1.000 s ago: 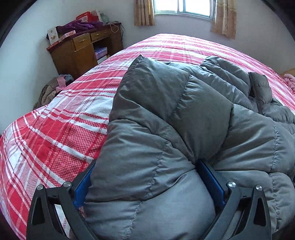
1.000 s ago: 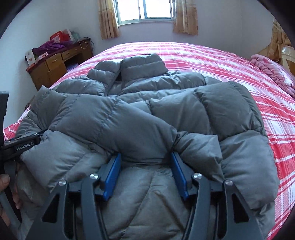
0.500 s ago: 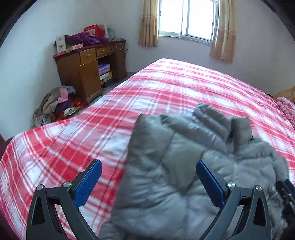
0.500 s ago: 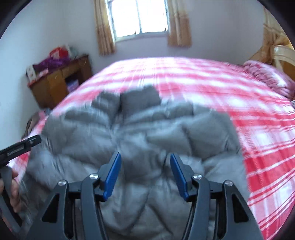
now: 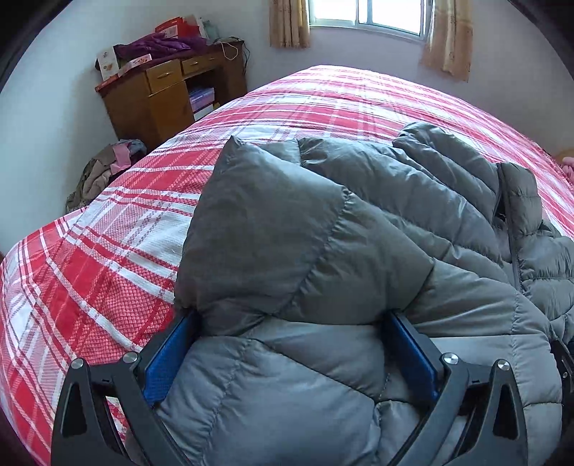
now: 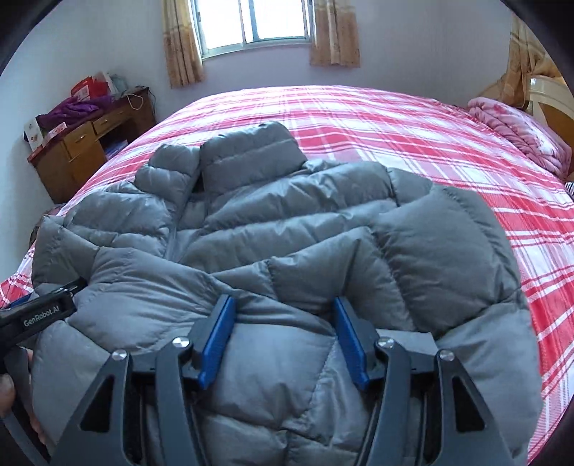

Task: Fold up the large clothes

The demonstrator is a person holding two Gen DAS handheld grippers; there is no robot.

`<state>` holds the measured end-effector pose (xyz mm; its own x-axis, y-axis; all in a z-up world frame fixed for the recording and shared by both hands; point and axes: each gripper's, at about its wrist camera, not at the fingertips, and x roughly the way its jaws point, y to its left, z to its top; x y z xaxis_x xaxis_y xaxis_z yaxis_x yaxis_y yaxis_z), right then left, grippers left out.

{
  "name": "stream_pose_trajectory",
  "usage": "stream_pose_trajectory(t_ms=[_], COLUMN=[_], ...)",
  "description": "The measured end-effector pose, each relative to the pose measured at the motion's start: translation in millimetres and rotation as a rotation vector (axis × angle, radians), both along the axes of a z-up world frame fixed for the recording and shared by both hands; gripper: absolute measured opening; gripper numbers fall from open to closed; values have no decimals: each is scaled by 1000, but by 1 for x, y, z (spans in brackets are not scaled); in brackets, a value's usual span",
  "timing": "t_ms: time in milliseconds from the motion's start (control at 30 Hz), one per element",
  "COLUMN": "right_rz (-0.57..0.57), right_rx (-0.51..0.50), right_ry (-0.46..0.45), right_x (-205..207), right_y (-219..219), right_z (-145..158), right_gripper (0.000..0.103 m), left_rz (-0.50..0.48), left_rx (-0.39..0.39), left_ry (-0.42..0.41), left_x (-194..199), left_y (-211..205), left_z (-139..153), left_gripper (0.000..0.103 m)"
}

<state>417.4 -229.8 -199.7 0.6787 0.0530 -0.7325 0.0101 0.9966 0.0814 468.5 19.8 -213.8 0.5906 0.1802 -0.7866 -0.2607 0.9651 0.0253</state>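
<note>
Nearest in the left wrist view, the left claw (image 5: 290,344) stands wide with a thick fold of the grey puffer jacket (image 5: 323,251) bulging between its blue pads (image 5: 163,362); the padding fills the gap and both pads lie against it, so the claw is clamped on the jacket. In the right wrist view the right claw (image 6: 283,337) stands narrower, its blue pads (image 6: 217,340) pressed into a bunched ridge of the same jacket (image 6: 287,229), gripping it; its jaws have just been opening a little, with the fabric between them. At the near left edge of that view the black body of the other claw, printed with white lettering, pokes in against the jacket's left side, with part of a hand (image 6: 7,394) below it. The jacket lies spread on the bed (image 6: 394,118), which is covered in a red and white plaid sheet, its collar at the far end and its near hem gathered up at the two claws. Far right on the bed lies a pink blanket (image 6: 516,125). Beyond the bed on the far left stands a wooden desk (image 5: 161,93) piled with purple cloth and boxes, with a heap of clothes (image 5: 104,168) on the floor beside it. A curtained window (image 6: 251,21) is in the far wall.
</note>
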Motion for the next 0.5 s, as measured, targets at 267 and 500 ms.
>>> stream_pose_trajectory(t_ms=[267, 500], right_rz=[-1, -3], right_rx=[7, 2], right_ry=[15, 13], right_x=[2, 2], right_y=[2, 2], right_z=[-5, -7], right_gripper=[62, 63], left_rz=[3, 2], left_rx=[36, 34], left_ry=[11, 9], left_x=[-1, 2], left_y=[-7, -7], left_z=[-2, -3], left_gripper=[102, 102])
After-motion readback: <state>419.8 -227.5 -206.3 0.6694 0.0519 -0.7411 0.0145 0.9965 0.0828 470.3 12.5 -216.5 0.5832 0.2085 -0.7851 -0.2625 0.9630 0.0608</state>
